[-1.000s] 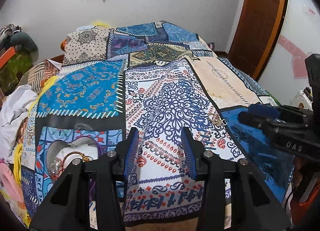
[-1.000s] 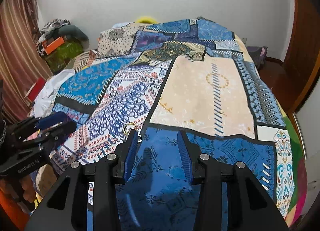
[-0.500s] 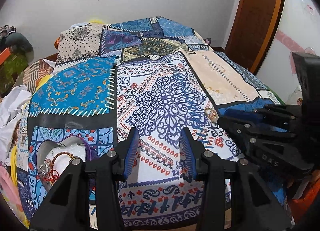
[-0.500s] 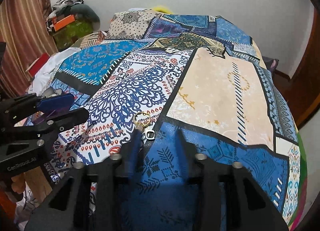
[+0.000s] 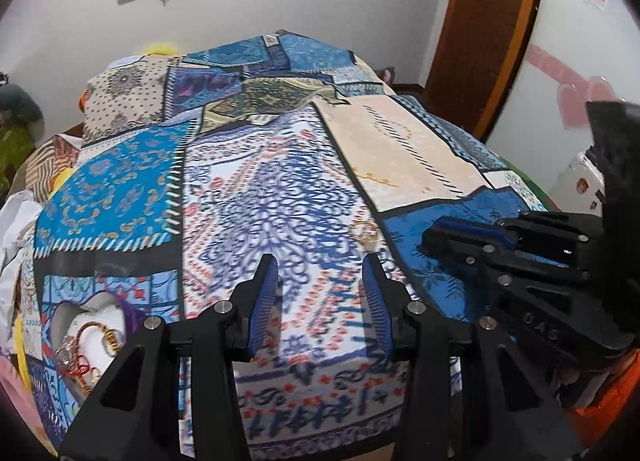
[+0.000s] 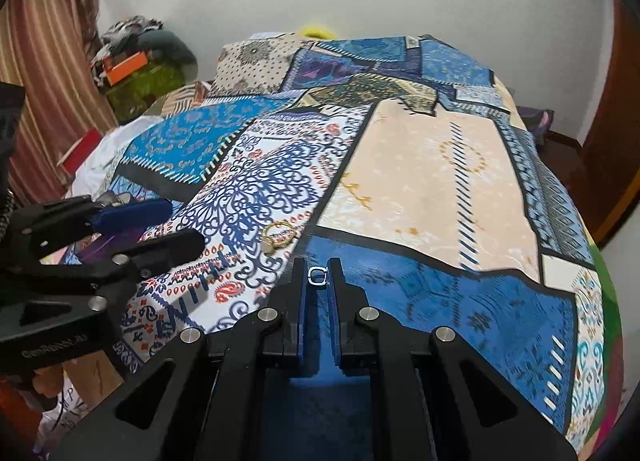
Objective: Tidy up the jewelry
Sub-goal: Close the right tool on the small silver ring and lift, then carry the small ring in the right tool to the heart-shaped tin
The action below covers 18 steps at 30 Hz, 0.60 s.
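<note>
Two blue pads of the right hand-held gripper (image 6: pixel 318 276), apart a moment ago, now clamp a small square silver ring (image 6: pixel 318 275) just beside the gold rings (image 6: pixel 278 236) on the patchwork bedspread (image 6: pixel 420 189); the left hand-held gripper (image 5: pixel 320 293) stays spread.

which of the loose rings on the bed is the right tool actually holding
The small silver ring, pinched between the right tool fingertips. The gold rings lie free on the bedspread, beyond and left of it.
</note>
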{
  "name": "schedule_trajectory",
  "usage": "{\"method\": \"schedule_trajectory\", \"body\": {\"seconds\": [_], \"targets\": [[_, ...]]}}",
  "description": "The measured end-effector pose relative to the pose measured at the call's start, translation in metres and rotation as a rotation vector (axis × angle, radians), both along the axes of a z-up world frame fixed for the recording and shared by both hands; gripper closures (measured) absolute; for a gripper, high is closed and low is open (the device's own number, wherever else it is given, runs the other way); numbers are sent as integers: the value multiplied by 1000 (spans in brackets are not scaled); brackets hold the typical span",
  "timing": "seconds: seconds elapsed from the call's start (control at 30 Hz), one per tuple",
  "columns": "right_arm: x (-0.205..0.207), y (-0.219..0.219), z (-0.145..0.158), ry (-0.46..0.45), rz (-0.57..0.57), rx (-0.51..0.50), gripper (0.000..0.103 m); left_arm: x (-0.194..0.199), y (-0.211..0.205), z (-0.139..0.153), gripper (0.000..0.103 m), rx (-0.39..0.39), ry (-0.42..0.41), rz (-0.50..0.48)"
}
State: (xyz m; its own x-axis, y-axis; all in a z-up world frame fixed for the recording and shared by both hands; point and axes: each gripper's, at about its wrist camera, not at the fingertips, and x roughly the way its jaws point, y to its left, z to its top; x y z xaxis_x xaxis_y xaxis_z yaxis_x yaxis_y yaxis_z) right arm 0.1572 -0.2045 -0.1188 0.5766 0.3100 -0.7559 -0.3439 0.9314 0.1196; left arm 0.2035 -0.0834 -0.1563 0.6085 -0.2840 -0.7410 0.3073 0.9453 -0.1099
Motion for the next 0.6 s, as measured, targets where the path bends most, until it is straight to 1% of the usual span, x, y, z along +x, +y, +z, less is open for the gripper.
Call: {"method": "schedule_trajectory", "body": {"seconds": [0.1, 0.23, 0.27, 0.3, 0.37, 0.4, 0.47, 0.53, 0.6], "targets": [[-3, -10, 6, -15, -25, 14, 95, 3, -12, -2, 60, 7, 8, -21], [-5, -20, 13, -38, -47, 25, 95, 9, -27, -8, 61, 8, 42, -63], [-5, -21, 14, -39, -48, 28, 95, 10, -29, -10, 63, 9, 48, -69], [-5, -23, 14, -41, -48, 32, 95, 11, -33, -12, 69, 13, 53, -76], [-5, -24, 14, -41, -45, 35, 95, 13, -38, -13, 72, 19, 47, -79], [-6, -24, 14, -42, -45, 35, 95, 14, -39, -13, 76, 17, 49, -78], [-6, -24, 13, -40, -41, 39, 95, 17, -39, -14, 80, 16, 53, -72], [-7, -25, 12, -38, -42, 43, 95, 18, -39, -14, 88, 26, 49, -60], [-7, -26, 13, -39, -45, 45, 95, 19, -38, -15, 93, 31, 46, -49]]}}
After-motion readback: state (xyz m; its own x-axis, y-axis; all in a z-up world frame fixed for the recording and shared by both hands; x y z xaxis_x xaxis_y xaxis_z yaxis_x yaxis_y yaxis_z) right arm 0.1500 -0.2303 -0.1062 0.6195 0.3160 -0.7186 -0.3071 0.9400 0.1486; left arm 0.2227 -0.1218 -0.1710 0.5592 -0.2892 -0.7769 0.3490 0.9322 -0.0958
